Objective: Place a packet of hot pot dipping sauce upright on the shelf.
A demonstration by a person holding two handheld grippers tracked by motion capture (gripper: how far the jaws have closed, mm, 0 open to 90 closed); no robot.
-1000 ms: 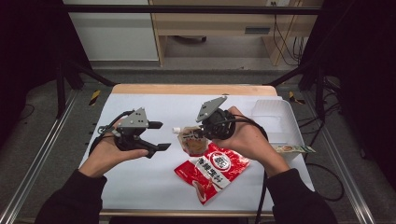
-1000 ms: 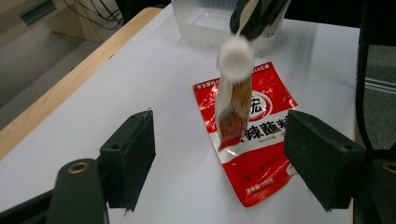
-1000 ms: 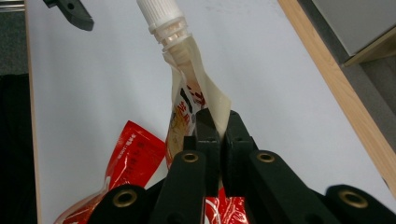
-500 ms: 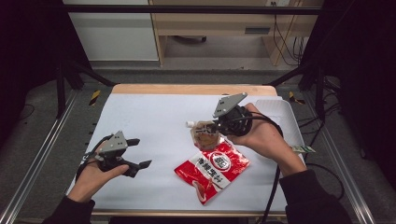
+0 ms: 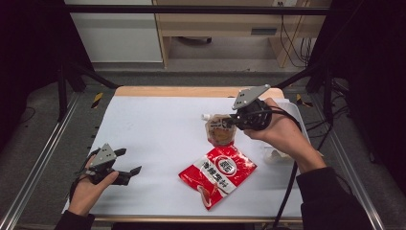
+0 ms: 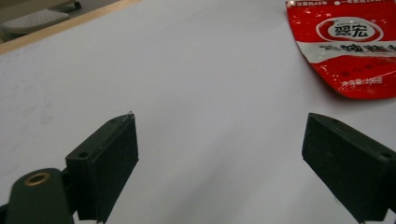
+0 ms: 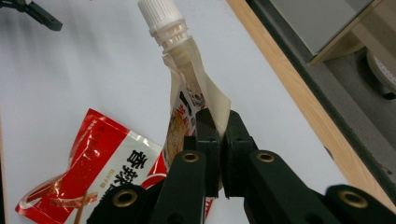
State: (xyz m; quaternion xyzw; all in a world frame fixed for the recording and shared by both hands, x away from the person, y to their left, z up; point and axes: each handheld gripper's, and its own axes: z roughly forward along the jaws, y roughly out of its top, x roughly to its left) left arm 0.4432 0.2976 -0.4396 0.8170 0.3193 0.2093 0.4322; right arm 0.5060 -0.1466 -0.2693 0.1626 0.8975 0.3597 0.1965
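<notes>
A beige spouted pouch (image 5: 219, 129) with a white cap (image 7: 158, 17) hangs above the white table, pinched at its side edge by my right gripper (image 5: 232, 121), whose jaws are shut on it (image 7: 218, 135). A red flat sachet (image 5: 219, 170) with white lettering lies on the table just in front of the pouch, also seen in the left gripper view (image 6: 351, 42) and in the right gripper view (image 7: 100, 168). My left gripper (image 5: 128, 165) rests low near the table's front left corner, jaws wide open (image 6: 219, 158) with nothing between them.
The white table sheet (image 5: 158, 134) has a wooden strip (image 5: 182, 91) along its far edge. A clear plastic item (image 5: 273, 155) lies by the right hand. Metal frame rails (image 5: 38, 158) run along both sides.
My left gripper has drawn back toward the front left corner and away from the pouch. My right gripper has carried the pouch to the right and farther back.
</notes>
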